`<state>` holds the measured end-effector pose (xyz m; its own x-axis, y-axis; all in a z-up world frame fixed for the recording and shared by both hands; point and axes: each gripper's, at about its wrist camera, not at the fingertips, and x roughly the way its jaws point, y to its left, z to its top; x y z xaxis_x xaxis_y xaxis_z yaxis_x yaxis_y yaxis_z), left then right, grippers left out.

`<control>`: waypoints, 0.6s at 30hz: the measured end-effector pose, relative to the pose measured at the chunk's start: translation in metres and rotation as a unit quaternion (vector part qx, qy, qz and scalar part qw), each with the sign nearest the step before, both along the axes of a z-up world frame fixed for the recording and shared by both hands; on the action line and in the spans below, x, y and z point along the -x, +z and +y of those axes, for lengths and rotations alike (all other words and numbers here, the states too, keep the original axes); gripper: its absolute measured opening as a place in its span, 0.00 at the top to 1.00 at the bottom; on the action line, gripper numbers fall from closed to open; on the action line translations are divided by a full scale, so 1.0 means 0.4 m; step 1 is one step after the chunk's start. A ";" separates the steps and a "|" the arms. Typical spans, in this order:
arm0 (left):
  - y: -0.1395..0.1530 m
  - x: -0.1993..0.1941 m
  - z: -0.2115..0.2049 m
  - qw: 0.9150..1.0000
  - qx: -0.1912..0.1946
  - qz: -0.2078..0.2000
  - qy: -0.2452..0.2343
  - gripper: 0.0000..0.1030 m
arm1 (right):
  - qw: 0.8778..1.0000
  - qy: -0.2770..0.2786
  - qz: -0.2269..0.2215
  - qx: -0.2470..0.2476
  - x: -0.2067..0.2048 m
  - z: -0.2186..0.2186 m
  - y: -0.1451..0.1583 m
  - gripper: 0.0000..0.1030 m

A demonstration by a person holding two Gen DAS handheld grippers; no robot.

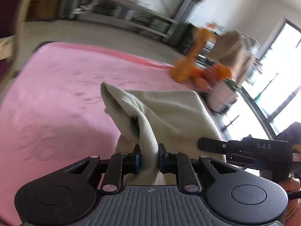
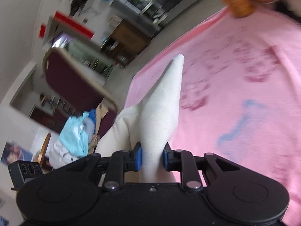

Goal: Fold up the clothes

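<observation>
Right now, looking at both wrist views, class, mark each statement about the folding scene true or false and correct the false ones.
1. The left hand-held gripper is closed on cream cloth. True.
2. The right hand-held gripper is empty. False: it also pinches the cream cloth.
3. The blanket under the cloth is pink. True.
4. The cream cloth lies flat on the blanket. False: it is gathered and held up between the grippers.
5. An orange plush toy sits at the blanket's far edge. True.
</observation>
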<state>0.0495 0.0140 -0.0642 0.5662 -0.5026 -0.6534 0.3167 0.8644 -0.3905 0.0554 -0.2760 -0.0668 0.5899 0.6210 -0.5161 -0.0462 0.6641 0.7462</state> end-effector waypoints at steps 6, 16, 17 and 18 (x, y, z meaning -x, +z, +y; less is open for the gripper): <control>-0.009 -0.035 -0.289 0.997 0.002 -0.006 -0.083 0.85 | 0.995 -0.092 -0.011 0.023 0.077 -0.249 0.033 0.79; -0.111 -0.103 -0.634 0.991 -0.048 -0.046 -0.113 0.73 | 0.984 -0.164 -0.053 0.042 0.037 -0.531 -0.023 0.73; -0.144 -0.118 -0.636 0.992 -0.064 -0.024 -0.103 0.73 | 0.980 -0.188 -0.040 0.059 0.030 -0.555 -0.053 0.69; -0.177 -0.133 -0.638 0.992 -0.079 -0.001 -0.093 0.74 | 0.970 -0.228 -0.016 0.083 0.028 -0.577 -0.085 0.58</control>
